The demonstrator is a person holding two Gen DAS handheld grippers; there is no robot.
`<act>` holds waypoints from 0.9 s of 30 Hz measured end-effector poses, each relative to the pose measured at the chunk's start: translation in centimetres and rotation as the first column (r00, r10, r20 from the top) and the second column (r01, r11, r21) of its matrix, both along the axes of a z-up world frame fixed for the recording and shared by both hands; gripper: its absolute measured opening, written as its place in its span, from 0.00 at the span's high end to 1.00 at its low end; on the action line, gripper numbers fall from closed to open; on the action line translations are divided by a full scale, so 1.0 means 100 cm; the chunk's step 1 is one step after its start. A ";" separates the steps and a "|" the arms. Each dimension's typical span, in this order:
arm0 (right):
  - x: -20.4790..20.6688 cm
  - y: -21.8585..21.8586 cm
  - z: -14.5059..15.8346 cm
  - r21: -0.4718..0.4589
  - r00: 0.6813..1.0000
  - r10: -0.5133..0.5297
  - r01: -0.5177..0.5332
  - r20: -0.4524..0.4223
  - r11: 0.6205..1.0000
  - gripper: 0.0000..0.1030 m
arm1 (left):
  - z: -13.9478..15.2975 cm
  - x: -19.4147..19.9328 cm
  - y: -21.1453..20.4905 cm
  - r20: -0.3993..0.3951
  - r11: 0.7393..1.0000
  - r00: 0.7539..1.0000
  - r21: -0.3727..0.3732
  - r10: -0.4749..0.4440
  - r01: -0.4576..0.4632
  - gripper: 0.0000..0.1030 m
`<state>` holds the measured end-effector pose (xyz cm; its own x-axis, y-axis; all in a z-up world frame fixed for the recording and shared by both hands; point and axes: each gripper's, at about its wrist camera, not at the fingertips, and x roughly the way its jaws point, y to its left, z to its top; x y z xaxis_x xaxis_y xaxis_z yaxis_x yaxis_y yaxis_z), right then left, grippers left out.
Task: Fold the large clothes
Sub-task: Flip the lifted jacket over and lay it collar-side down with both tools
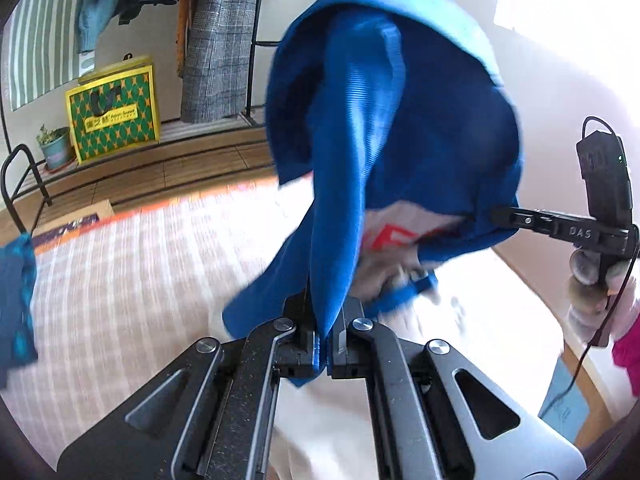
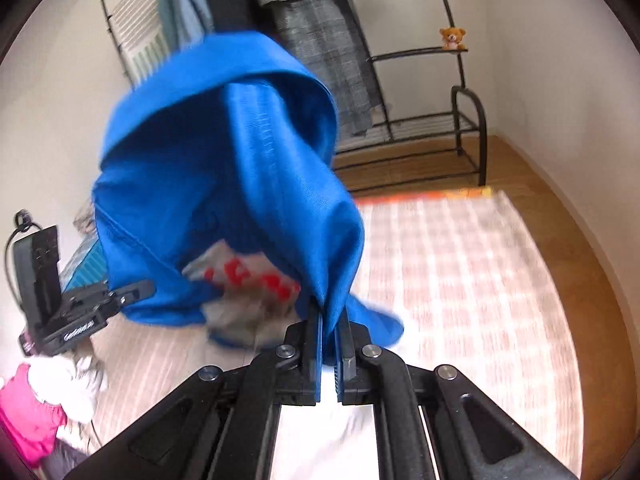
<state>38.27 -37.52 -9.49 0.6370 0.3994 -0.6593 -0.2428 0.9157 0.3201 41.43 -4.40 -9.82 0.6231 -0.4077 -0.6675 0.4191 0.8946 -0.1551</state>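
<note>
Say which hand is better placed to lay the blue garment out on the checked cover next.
Neither clearly. The left tool and the right tool are both shut on the blue garment, which hangs bunched between them above the checked cover. Both should probably spread it together.

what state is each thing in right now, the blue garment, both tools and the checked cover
blue garment: lifted off the bed, bunched, hanging between both tools, a white panel with red print showing
left tool: shut on the blue garment
right tool: shut on the blue garment
checked cover: spread flat on the bed, blurred
grey checked coat: hanging on the rack
</note>
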 end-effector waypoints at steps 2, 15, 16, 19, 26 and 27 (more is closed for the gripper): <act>-0.031 -0.002 -0.005 -0.036 1.000 0.026 -0.026 -0.002 0.999 0.92 | -0.010 -0.029 0.004 -0.010 0.999 1.000 0.036 -0.020 0.020 1.00; -0.137 -0.048 -0.061 0.101 0.991 -0.006 0.019 -0.131 0.995 0.45 | -0.070 -0.111 0.097 -0.344 0.959 0.934 -0.217 0.100 -0.183 0.56; -0.135 -0.051 -0.066 0.142 0.990 -0.016 0.036 -0.142 0.989 0.37 | -0.071 -0.106 0.104 -0.370 0.937 0.922 -0.268 0.117 -0.226 0.53; -0.128 -0.049 -0.082 0.193 0.983 -0.030 0.065 -0.180 0.979 0.36 | -0.078 -0.089 0.108 -0.413 0.913 0.902 -0.305 0.130 -0.271 0.51; -0.102 -0.046 -0.123 0.397 0.957 0.000 0.120 -0.289 0.910 0.39 | -0.118 -0.045 0.113 -0.569 0.802 0.812 -0.418 0.135 -0.426 0.47; -0.100 -0.042 -0.126 0.402 0.957 0.013 0.110 -0.291 0.909 0.41 | -0.122 -0.042 0.113 -0.575 0.797 0.809 -0.429 0.122 -0.425 0.49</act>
